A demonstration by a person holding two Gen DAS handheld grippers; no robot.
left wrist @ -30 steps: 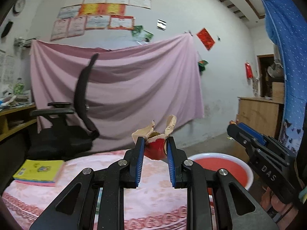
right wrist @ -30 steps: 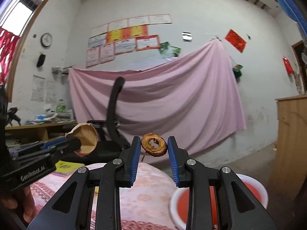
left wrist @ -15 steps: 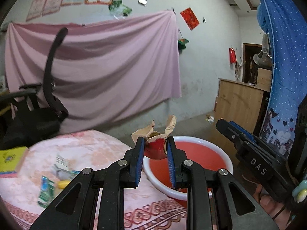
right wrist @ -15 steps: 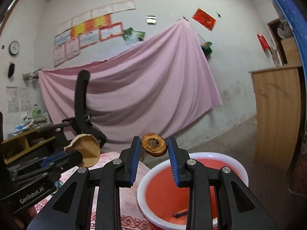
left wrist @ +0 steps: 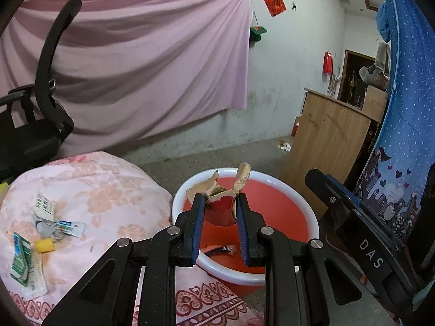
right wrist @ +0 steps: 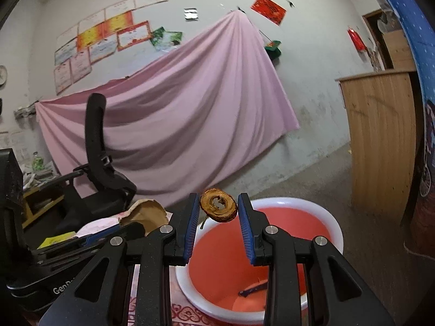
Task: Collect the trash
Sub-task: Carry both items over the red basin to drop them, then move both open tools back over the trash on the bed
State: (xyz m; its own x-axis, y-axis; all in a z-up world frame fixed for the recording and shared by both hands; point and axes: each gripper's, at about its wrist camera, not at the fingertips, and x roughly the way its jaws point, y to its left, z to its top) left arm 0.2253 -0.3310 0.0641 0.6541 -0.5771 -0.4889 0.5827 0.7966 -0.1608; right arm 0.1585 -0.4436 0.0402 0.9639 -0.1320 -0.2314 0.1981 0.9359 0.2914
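My left gripper (left wrist: 219,214) is shut on a crushed red paper cup (left wrist: 220,207) with torn brown edges, held above the red basin (left wrist: 285,212) with a white rim. My right gripper (right wrist: 217,212) is shut on a brown dried fruit ring (right wrist: 218,208), held over the same basin (right wrist: 326,217). The left gripper and its cup (right wrist: 145,214) show at the left of the right wrist view. The right gripper's body (left wrist: 361,233) shows at the right of the left wrist view. A dark wrapper (right wrist: 251,290) lies inside the basin.
Several wrappers and paper scraps (left wrist: 43,233) lie on the pink floral tablecloth (left wrist: 108,190) at left. A black office chair (right wrist: 100,174) stands behind the table. A wooden cabinet (left wrist: 329,141) and a blue curtain (left wrist: 402,125) stand to the right.
Both grippers moved right and tilted down from above the table to over the red basin, still holding the cup and the fruit ring.
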